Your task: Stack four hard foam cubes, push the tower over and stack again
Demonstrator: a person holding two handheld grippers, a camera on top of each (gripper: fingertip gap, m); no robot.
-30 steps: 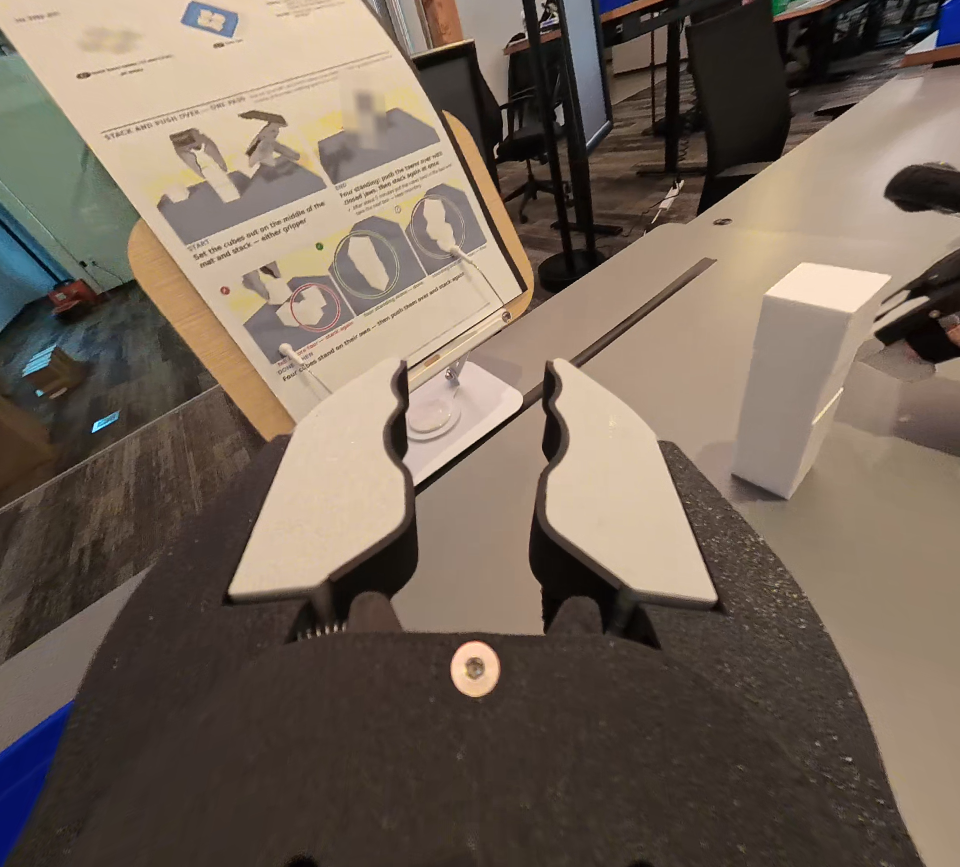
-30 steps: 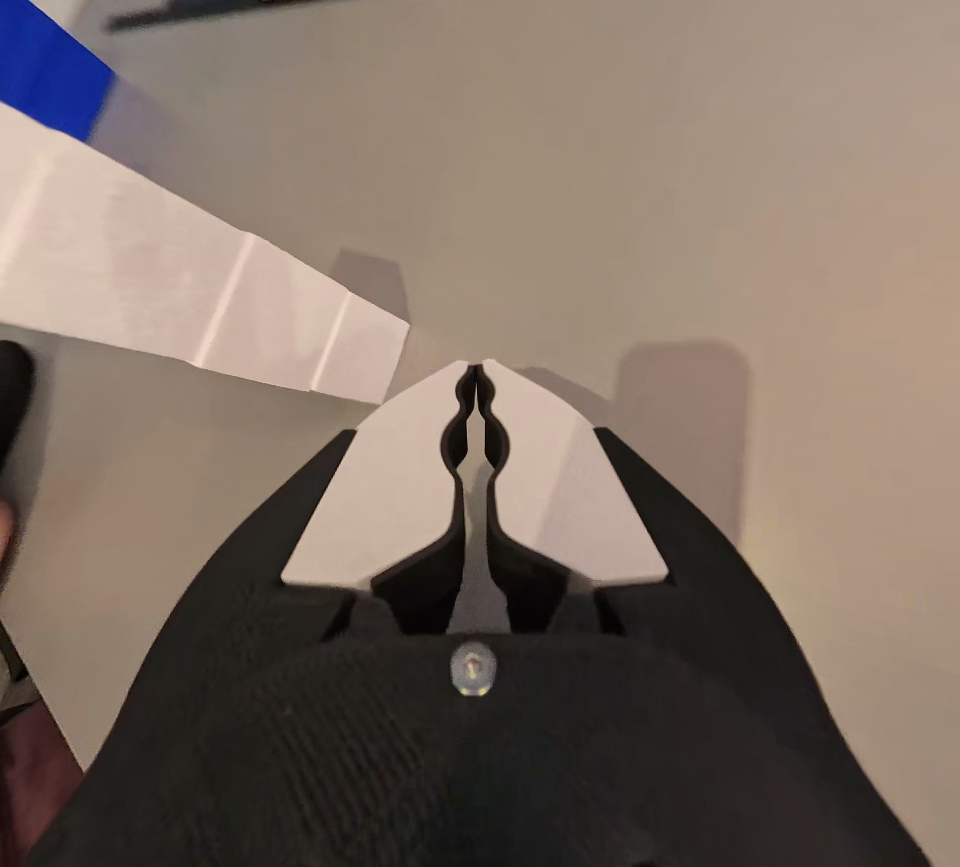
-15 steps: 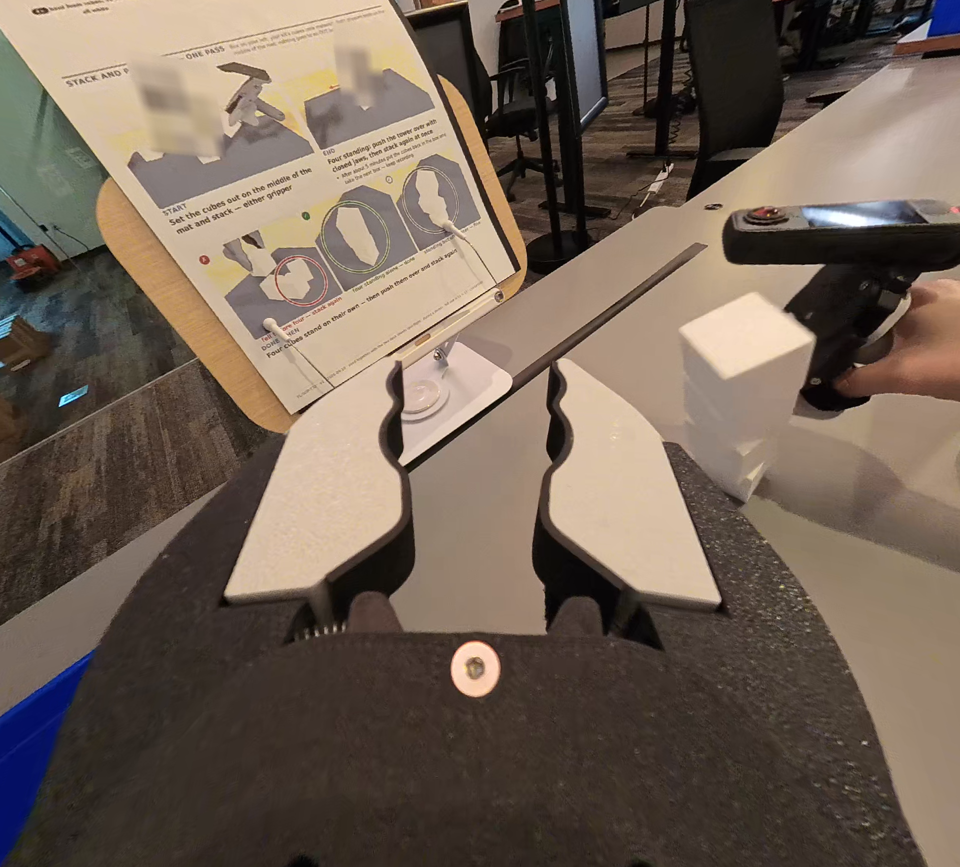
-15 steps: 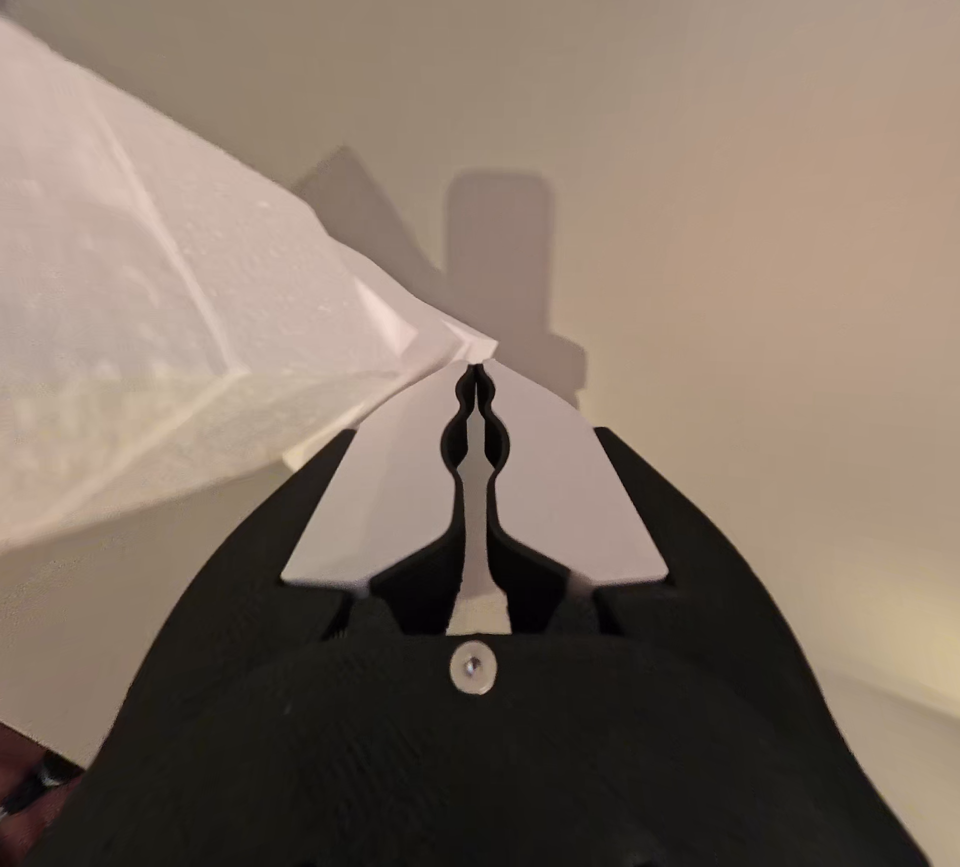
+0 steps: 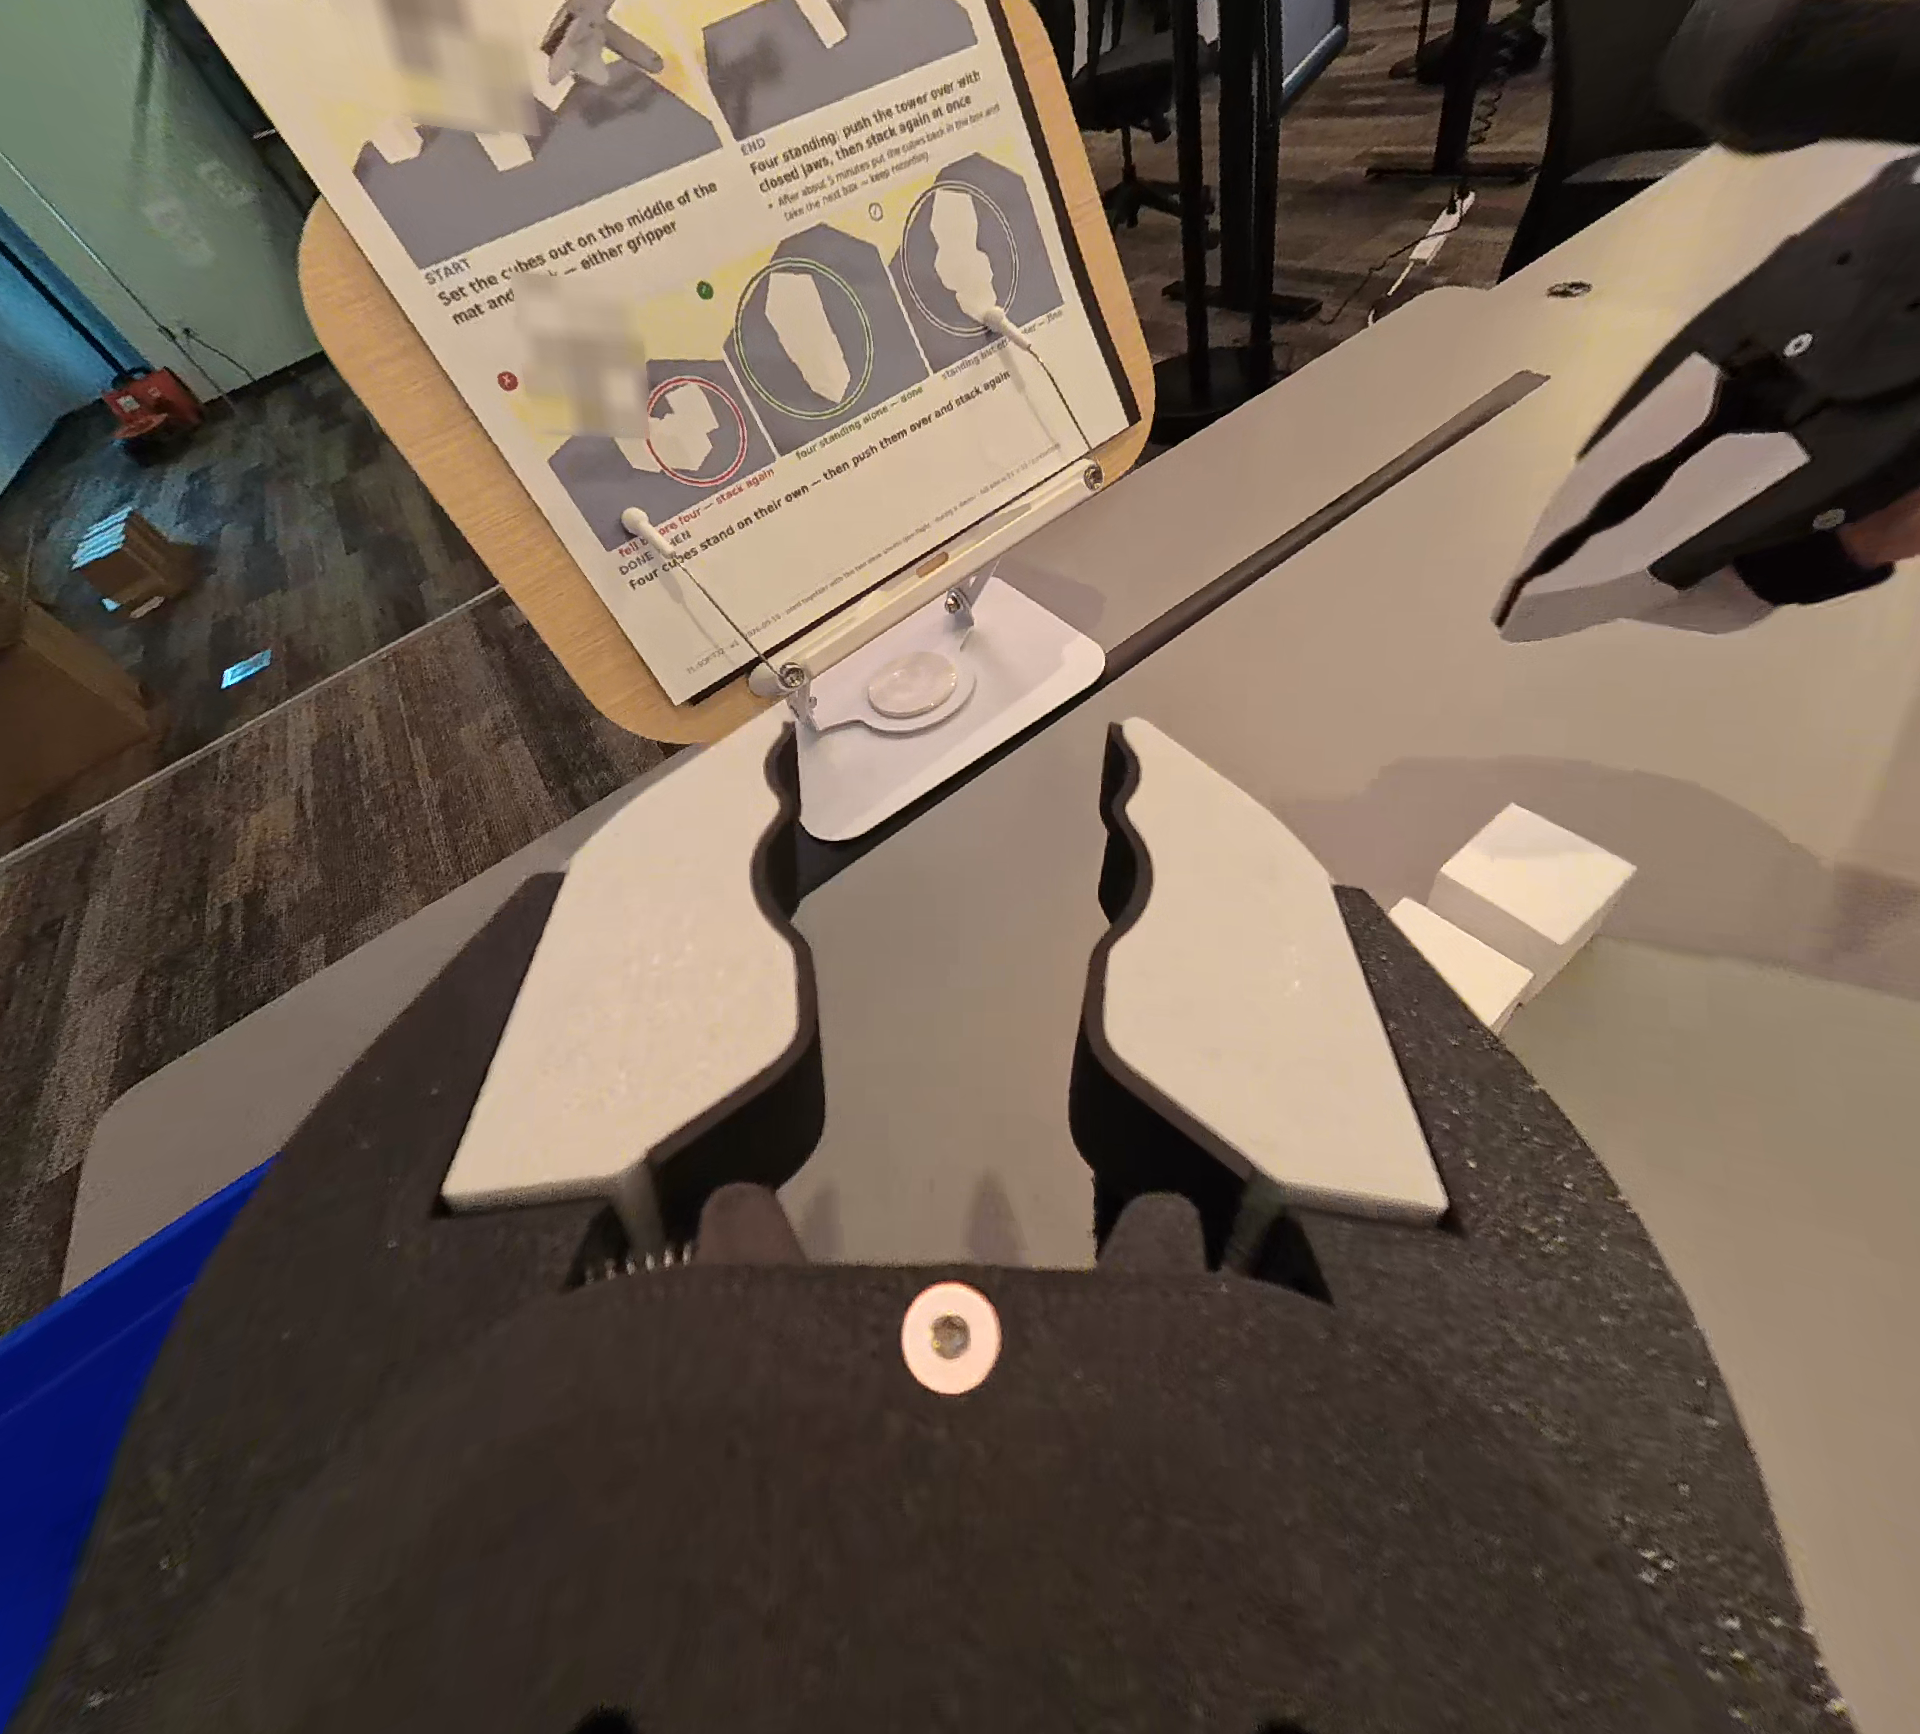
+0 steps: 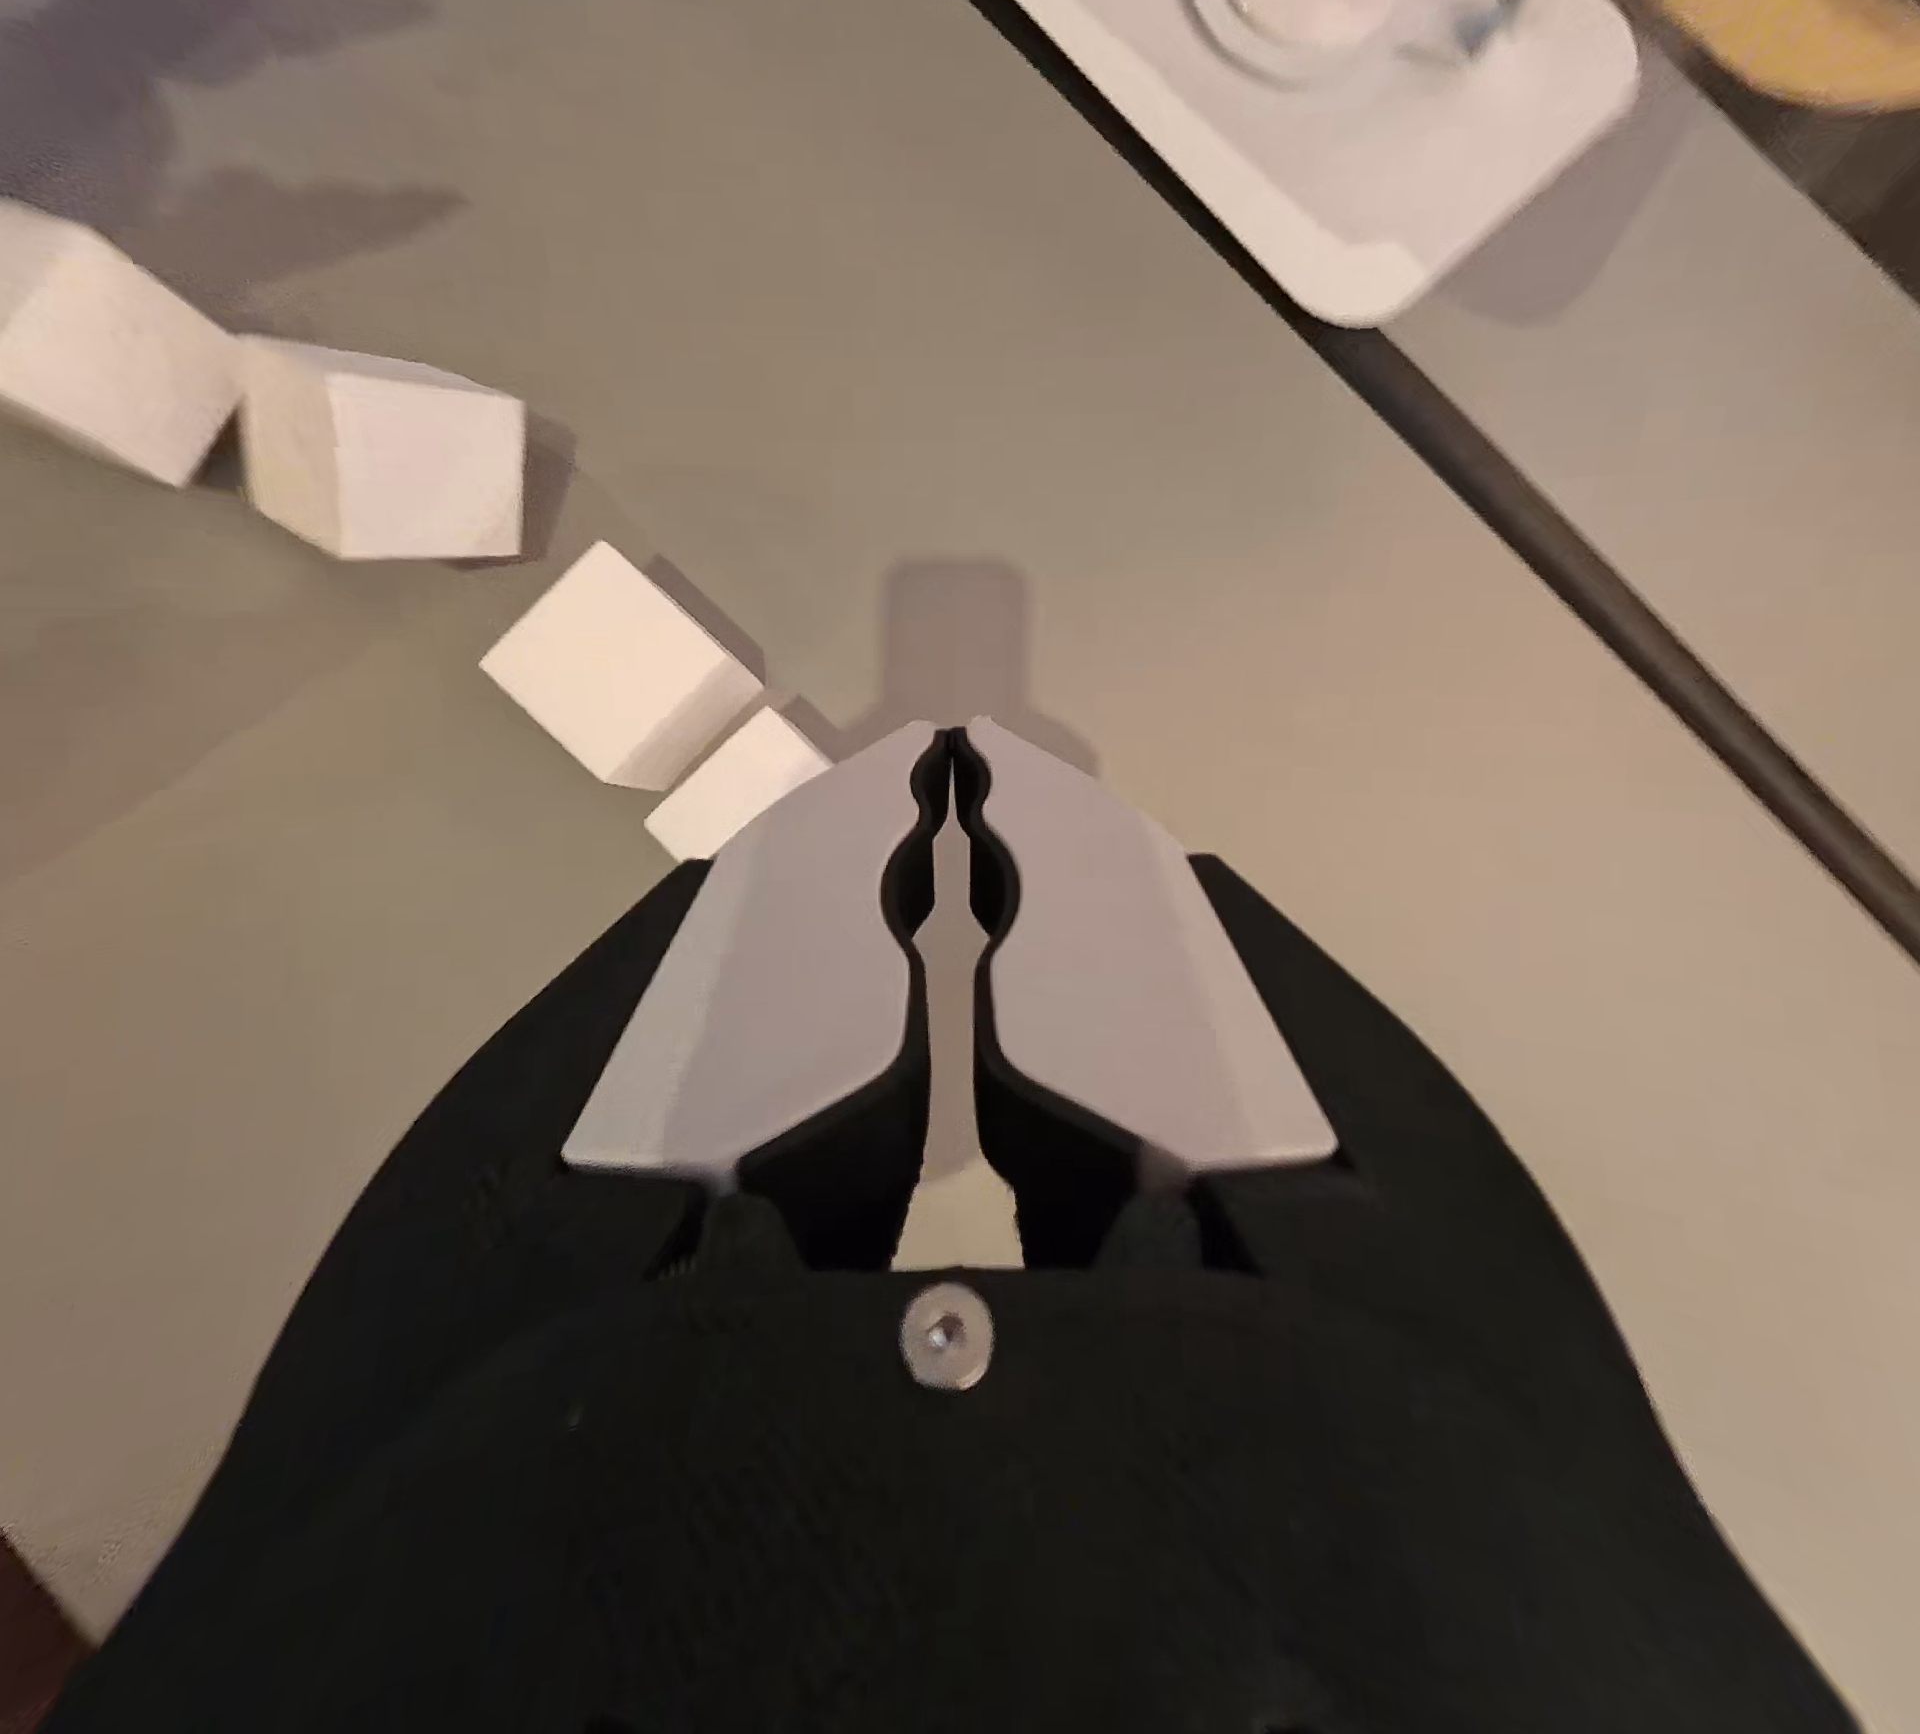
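I see the matte grey counter (image 6: 1195,541) filling most of the right wrist view, with a dark straight groove (image 6: 1621,604) running across it toward the far edge. Beyond that edge, in the left wrist view, a large printed instruction sheet with diagrams (image 5: 644,250) leans on a rounded light-wood backboard (image 5: 353,354), which sits in a white flat-based stand (image 5: 935,728) resting on the counter; office chairs and dark carpet lie behind. A blue bin corner (image 5: 94,1352) shows low at the left. My left hand-held gripper (image 5: 945,863) hangs above the counter with its grey fingers spread wide and nothing between them. My right hand-held gripper (image 6: 951,739) points down at the counter with its fingers pressed together at the tips, pinching nothing; in the left wrist view it appears at the upper right, clear of the surface. The four white hard foam cubes (image 6: 613,661) lie toppled in a loose diagonal row on the counter, none stacked: the two farther ones touch at a corner, the third lies a little apart, and the nearest sits just beside the right gripper's tips, partly hidden by its left finger. In the left wrist view only two cubes show, right of the left gripper's right finger.
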